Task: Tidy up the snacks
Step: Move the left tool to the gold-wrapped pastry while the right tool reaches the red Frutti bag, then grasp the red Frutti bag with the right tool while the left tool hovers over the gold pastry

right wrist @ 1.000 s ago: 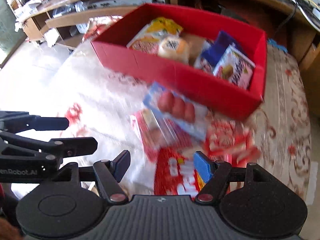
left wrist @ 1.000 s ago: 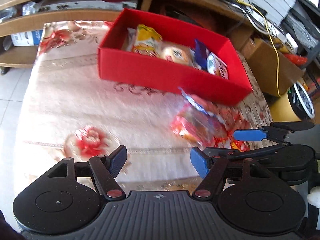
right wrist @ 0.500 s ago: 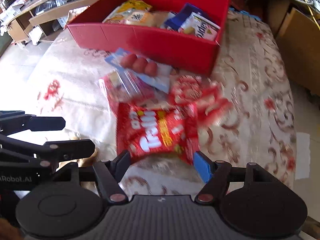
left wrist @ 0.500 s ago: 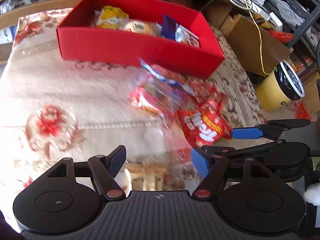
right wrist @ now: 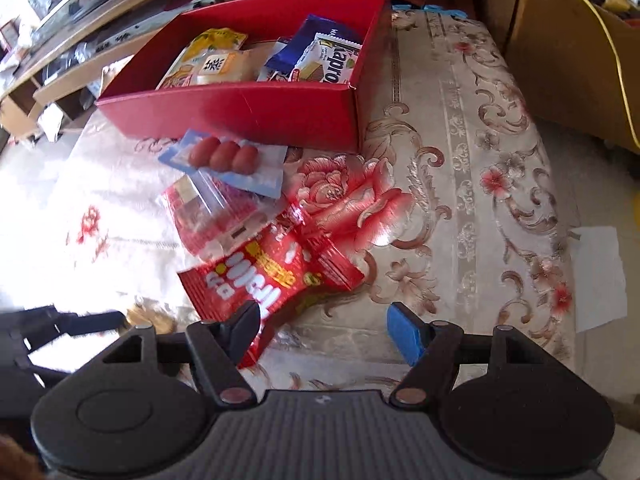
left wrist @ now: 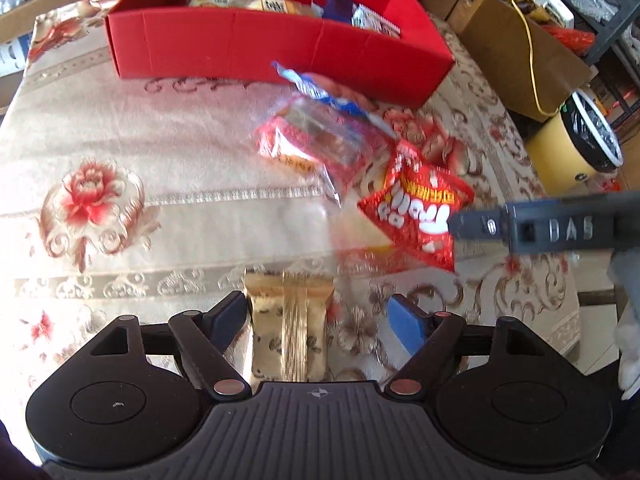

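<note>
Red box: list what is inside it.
The red box holds a yellow packet, a pale round pastry pack, a dark blue wrapper and a white wafer pack. Anything beneath them is covered.

A table draped in a cream brocade cloth (right wrist: 460,128) with red flowers carries everything. The landmark is an open red cardboard box (left wrist: 256,46), standing on the cloth at the far side. Just in front of the box lies a pale blue card pack of three sausages (right wrist: 228,160), touching its wall. Nearer than that lies a clear-and-red plastic packet (right wrist: 212,216), then a shiny red foil snack bag (right wrist: 264,276). Farthest from the box lies a gold-wrapped biscuit packet (left wrist: 290,328).
</note>
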A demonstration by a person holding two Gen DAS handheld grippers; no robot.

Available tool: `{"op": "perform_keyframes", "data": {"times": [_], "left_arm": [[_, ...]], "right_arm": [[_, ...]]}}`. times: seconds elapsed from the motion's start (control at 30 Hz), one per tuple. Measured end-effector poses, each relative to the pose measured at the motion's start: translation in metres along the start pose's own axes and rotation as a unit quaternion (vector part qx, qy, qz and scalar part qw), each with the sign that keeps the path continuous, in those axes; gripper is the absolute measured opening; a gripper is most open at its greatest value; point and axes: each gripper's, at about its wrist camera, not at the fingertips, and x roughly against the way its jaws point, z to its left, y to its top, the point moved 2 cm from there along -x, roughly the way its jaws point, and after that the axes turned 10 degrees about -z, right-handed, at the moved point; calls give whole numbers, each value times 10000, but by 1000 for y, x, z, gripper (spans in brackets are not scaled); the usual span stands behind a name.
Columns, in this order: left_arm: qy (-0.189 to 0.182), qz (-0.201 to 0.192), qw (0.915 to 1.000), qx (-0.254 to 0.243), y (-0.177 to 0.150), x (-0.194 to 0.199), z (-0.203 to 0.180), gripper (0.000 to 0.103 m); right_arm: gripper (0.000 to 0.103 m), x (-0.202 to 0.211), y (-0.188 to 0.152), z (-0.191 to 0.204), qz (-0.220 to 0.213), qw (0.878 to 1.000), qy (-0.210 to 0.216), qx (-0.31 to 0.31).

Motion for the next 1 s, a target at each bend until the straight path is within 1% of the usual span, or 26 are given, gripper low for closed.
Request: {"op": "perform_keyframes", "data": {"times": [0.07,0.13,0.23,0.33,0.37,0.47,0.6,0.67,0.77,0.93,1.0], "left_arm": [[64,-16,9999,-91,-2,-1,-3,83],[104,-37,9999,-79,-2,-1,-3,83],[174,-56,9997,-129,-3,0,-3,79],[184,-67,9997,-128,-3,1,-3,78],[180,-69,9997,-131,-3,0,-3,78],[168,-74,9997,-153,-3,1,-3,79],[121,-74,9998,-156,-4,2,-2,80],[105,-68,9998,-145,-5,3,0,80],[88,-58,9998,-164,-6,6,1,80],[105,-87,9996,-255,-7,8,3,76],[138,-95,9994,-318,-7,7,1,75]], "right_arm": [[66,-3,4,3,36,9998,88,-177],[66,-8,6,6,104,9992,161,-362],[66,-17,8,11,187,9971,260,-697],[66,-26,14,16,193,9941,311,-1024],[66,-28,16,18,178,9938,269,-1060],[67,-35,18,26,132,9958,63,-905],[65,-41,19,30,86,9991,-206,-368],[58,-39,18,29,95,9996,-199,-161],[54,-35,11,21,168,9995,-259,75],[54,-25,-1,10,203,9987,-309,359],[54,-25,-4,8,195,9985,-305,420]]}}
